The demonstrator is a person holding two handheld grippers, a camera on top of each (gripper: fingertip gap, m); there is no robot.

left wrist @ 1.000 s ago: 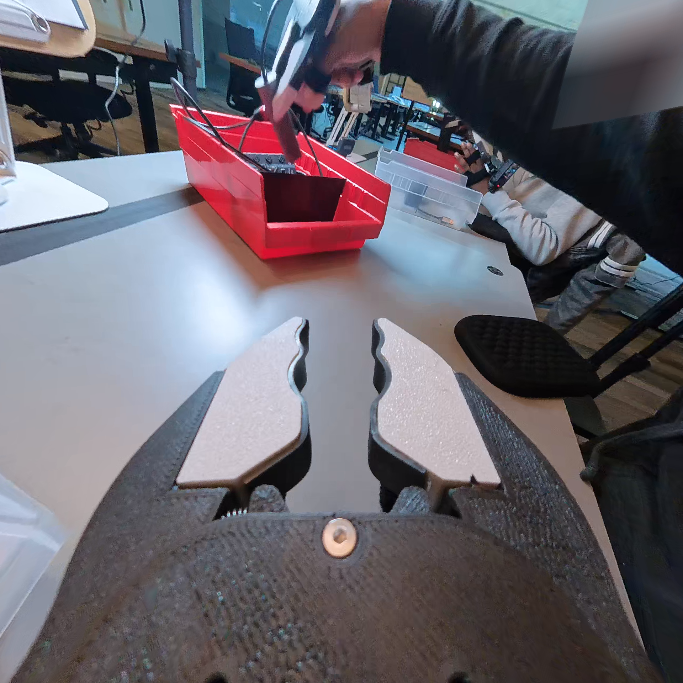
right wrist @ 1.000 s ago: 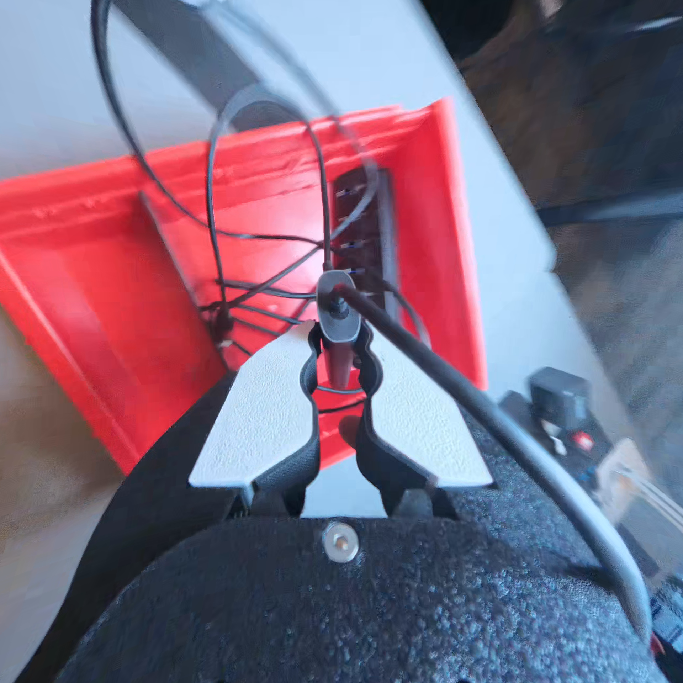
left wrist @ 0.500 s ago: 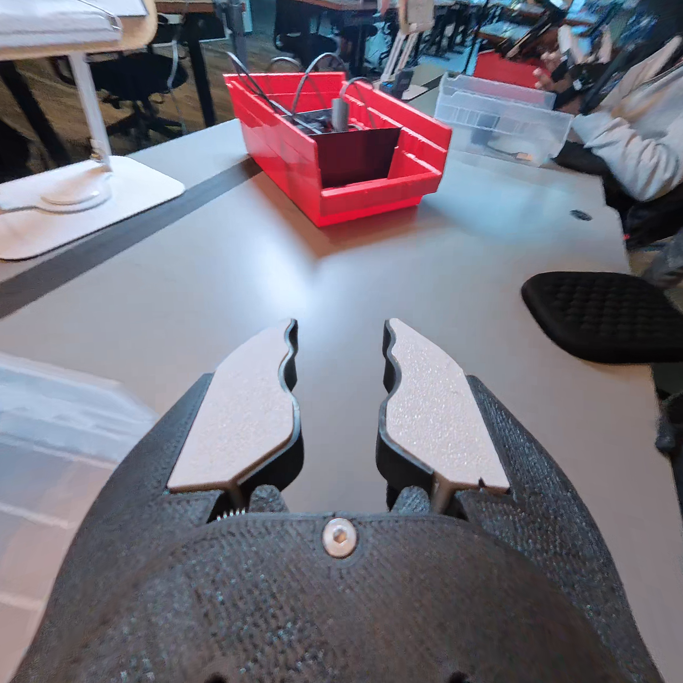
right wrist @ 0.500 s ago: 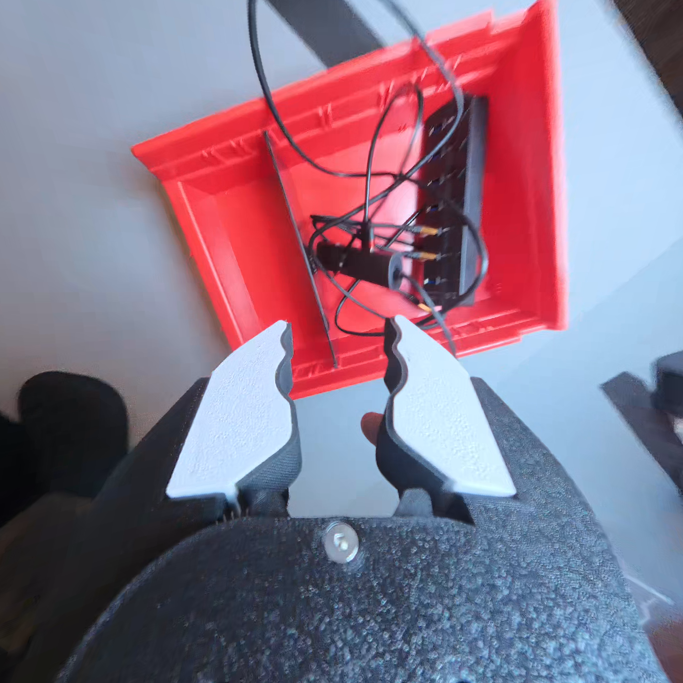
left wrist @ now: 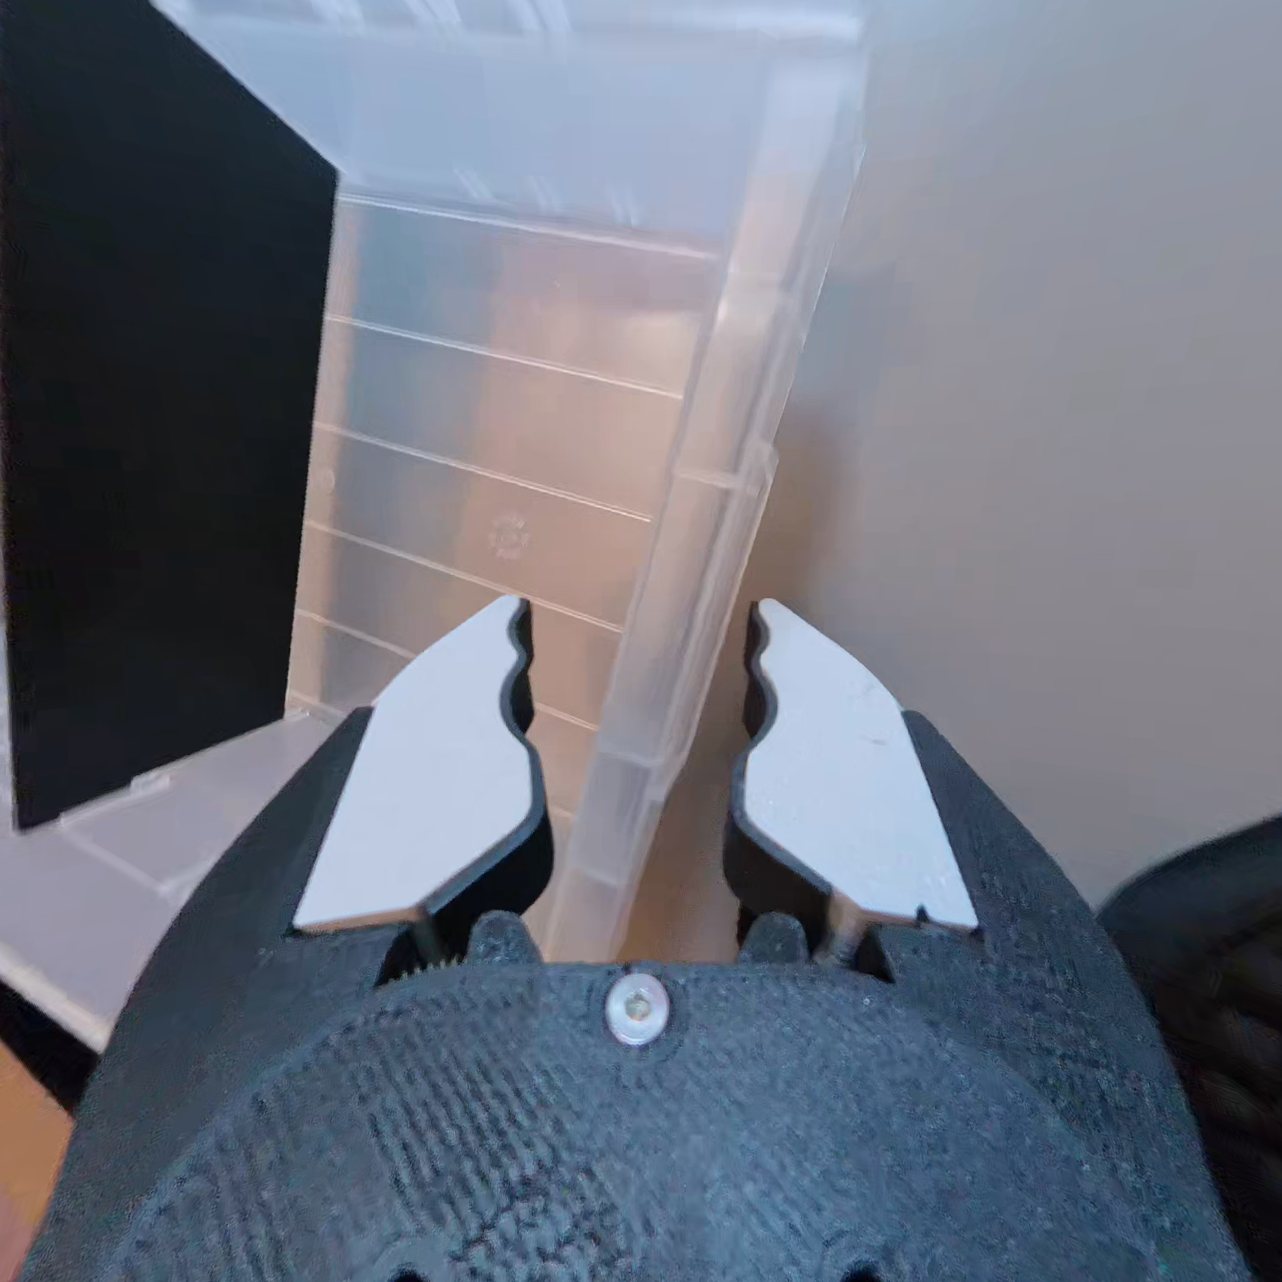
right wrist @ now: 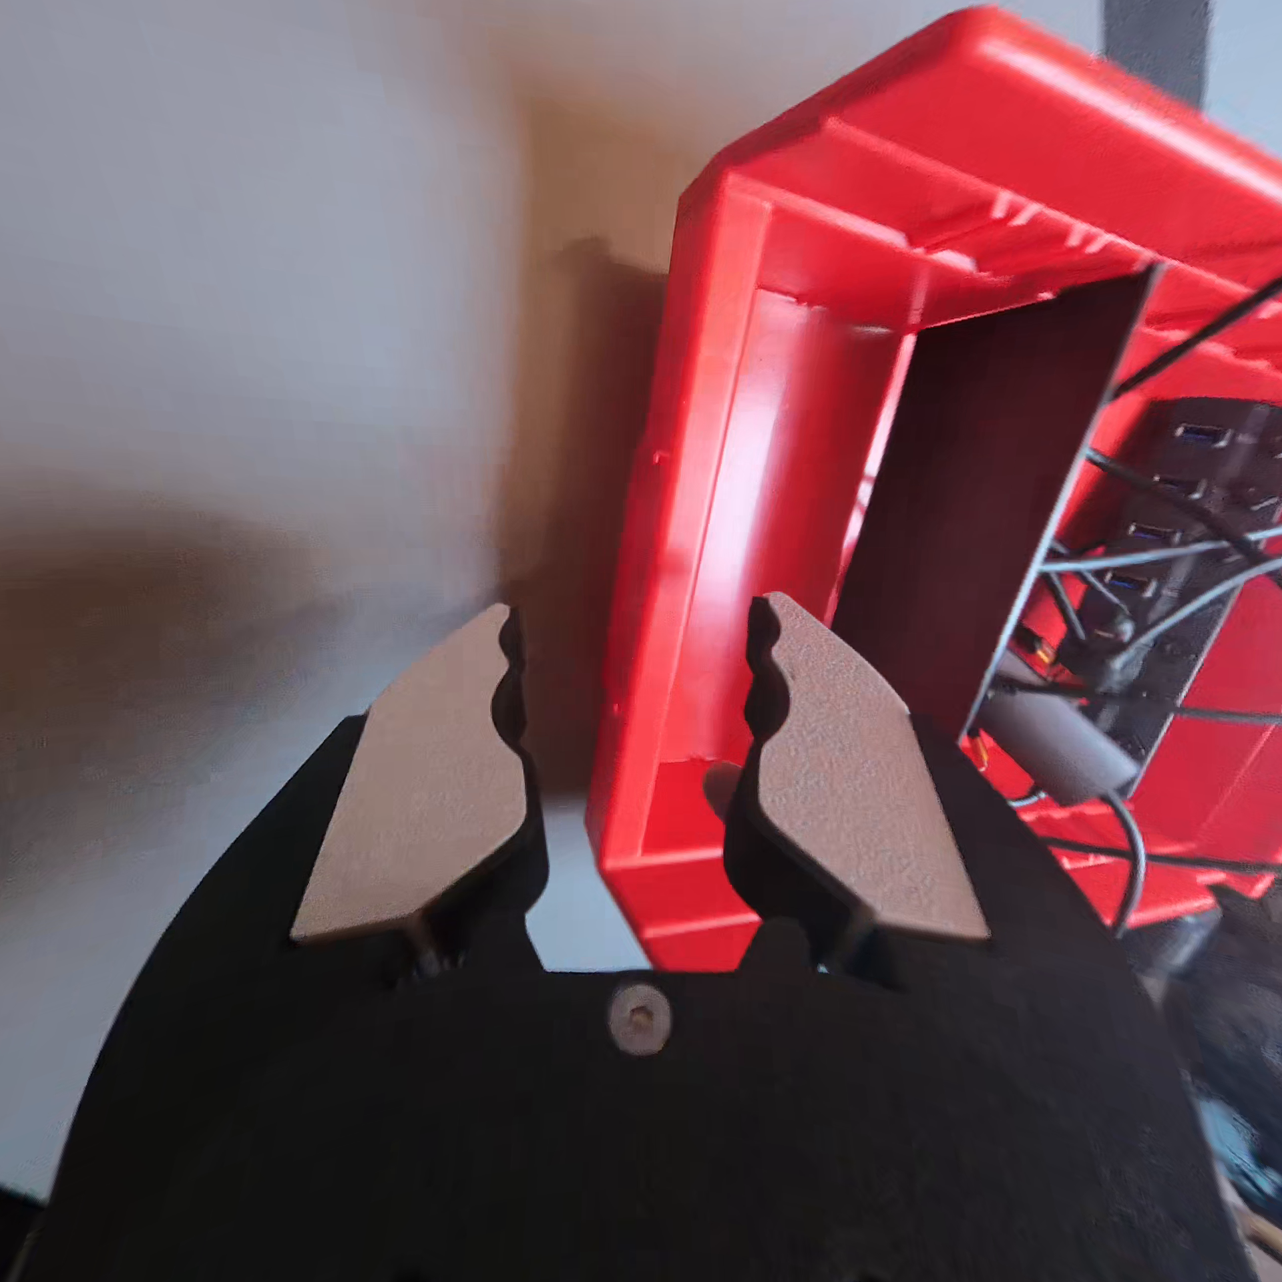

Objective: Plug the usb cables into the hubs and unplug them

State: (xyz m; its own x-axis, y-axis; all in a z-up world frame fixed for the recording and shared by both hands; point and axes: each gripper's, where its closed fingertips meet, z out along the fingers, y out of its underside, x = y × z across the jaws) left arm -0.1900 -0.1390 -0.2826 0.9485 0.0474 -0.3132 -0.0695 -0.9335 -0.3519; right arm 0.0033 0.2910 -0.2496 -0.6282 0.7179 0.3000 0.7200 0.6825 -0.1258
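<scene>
Shift since half a second ago: both claws have swung away from their earlier aim; the left, which looked across the counter at the far red bin, now faces a clear bin close up, and the right has dropped from above the red bin to its near left corner.

Left claw: fingers apart, holding nothing, low centre of its frame, straddling the side wall of the clear plastic bin without visibly touching it.

Clear plastic bin: fills the upper middle of the left view, with a black panel at frame left; no cable or hub shows in it.

Right claw: fingers apart and empty, low centre; a fingertip-like shape shows just behind the right finger.

Red bin: right half of the frame, its near corner between and just beyond the fingers; a dark divider splits it, and the near compartment looks bare.

Hub: black, ports in a row, beyond the divider at the right edge; its long axis runs from upper right toward lower centre.

Usb cables: thin dark leads tangled over the hub, a grey plug body lying below; whether any is seated cannot be told.

Key relation: hub and cables lie right of and beyond the right claw, which is judged the nearer one.
</scene>
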